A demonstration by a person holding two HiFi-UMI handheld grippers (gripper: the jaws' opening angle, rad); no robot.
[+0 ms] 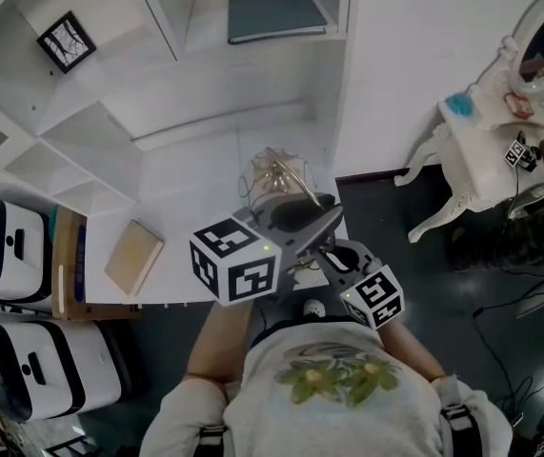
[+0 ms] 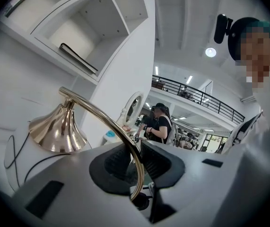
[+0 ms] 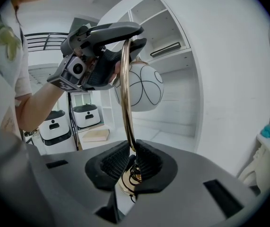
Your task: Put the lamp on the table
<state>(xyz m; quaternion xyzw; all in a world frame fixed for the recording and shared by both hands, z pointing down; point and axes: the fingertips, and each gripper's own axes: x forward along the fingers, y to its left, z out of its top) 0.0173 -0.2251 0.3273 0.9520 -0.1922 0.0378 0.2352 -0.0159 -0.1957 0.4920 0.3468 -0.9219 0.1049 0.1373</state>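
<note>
Holding the lamp (image 1: 273,181) by its curved gold arm (image 3: 126,98), with the left gripper's (image 2: 134,163) jaws clenched on the upper bend and the right gripper's (image 3: 131,161) jaws clenched on the lower stretch, straight below the left pair. White globe shade (image 3: 139,86) just beyond the left jaws; gold bell-shaped fitting (image 2: 56,131) ahead of them and off to their left. Apparently carried over the near edge of the white bench (image 1: 186,184), the setting-down not yet done; no telling whether the foot touches. Next, by the look of things: lowering both grips together, arm kept upright, foot eased flat onto bare bench, and only then releasing. Some risk of tipping if one grip lets go first. On the bench, left of both jaws, a tan book (image 1: 133,255). Beyond the jaws, white shelving (image 1: 110,131) with a dark folder (image 1: 276,12) and a small framed picture (image 1: 67,41). Well to the right of the jaws, an ornate white dressing table (image 1: 472,150); far to the left, two white machines (image 1: 10,241).
</note>
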